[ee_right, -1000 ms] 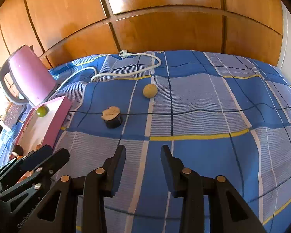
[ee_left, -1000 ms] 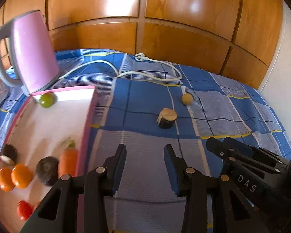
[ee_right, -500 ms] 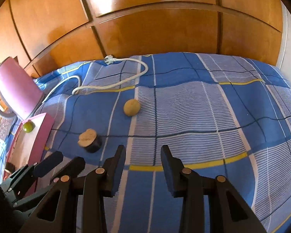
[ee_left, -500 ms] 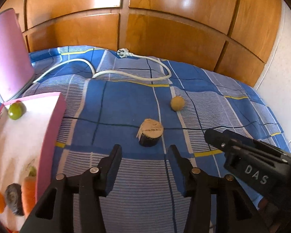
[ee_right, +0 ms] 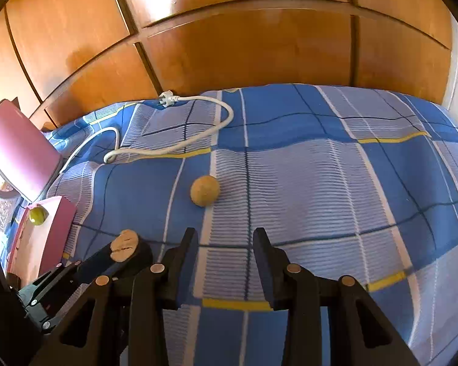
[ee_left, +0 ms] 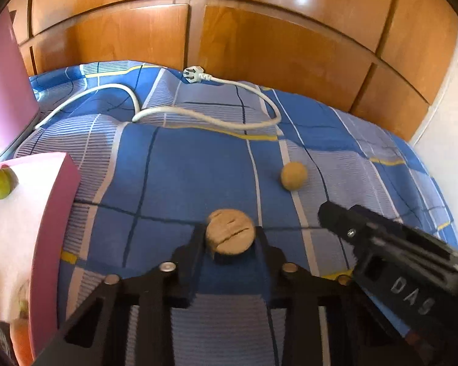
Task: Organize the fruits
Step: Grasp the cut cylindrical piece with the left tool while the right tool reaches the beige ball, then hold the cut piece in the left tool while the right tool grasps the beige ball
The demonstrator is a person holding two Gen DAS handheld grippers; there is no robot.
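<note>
Left gripper [ee_left: 230, 238] has just closed on the cut fruit [ee_left: 230, 235].

Earlier it hung parted short of the fruit; now its jaws clamp it, ready for the pink tray [ee_left: 53, 213] at 9 o'clock. Right gripper [ee_right: 223, 238] hangs parted, empty; round fruit [ee_right: 205, 194] at its 12 o'clock. Blue checked cloth [ee_right: 320, 183], wooden panels [ee_right: 244, 45] behind.
</note>
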